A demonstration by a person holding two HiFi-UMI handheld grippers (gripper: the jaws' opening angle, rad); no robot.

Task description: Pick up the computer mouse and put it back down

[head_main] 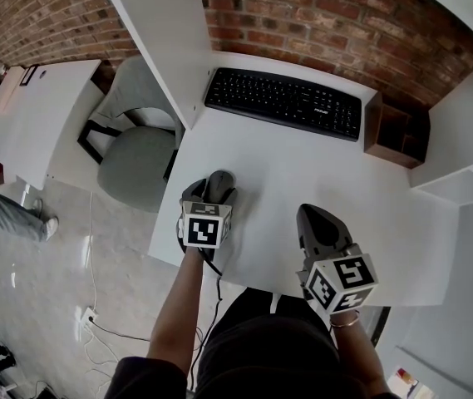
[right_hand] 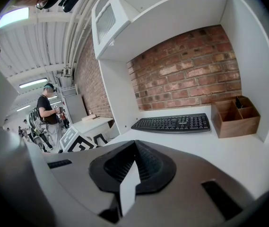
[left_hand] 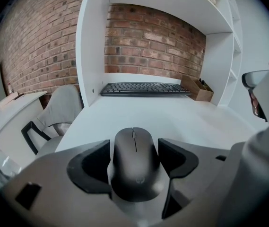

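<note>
A black computer mouse (head_main: 220, 184) lies between the jaws of my left gripper (head_main: 213, 194) near the left edge of the white desk (head_main: 303, 173). In the left gripper view the mouse (left_hand: 135, 162) fills the gap and both dark pads (left_hand: 94, 167) press its sides, so the gripper (left_hand: 134, 150) is shut on it. I cannot tell whether the mouse rests on the desk or hangs just above it. My right gripper (head_main: 319, 223) sits over the desk's front right part, shut with nothing in it; its pads (right_hand: 148, 162) meet in the right gripper view.
A black keyboard (head_main: 284, 102) lies at the back of the desk, a brown wooden organiser box (head_main: 396, 131) to its right. A grey office chair (head_main: 132, 152) stands left of the desk beside a white upright panel (head_main: 161, 40). A person (right_hand: 47, 112) stands far off.
</note>
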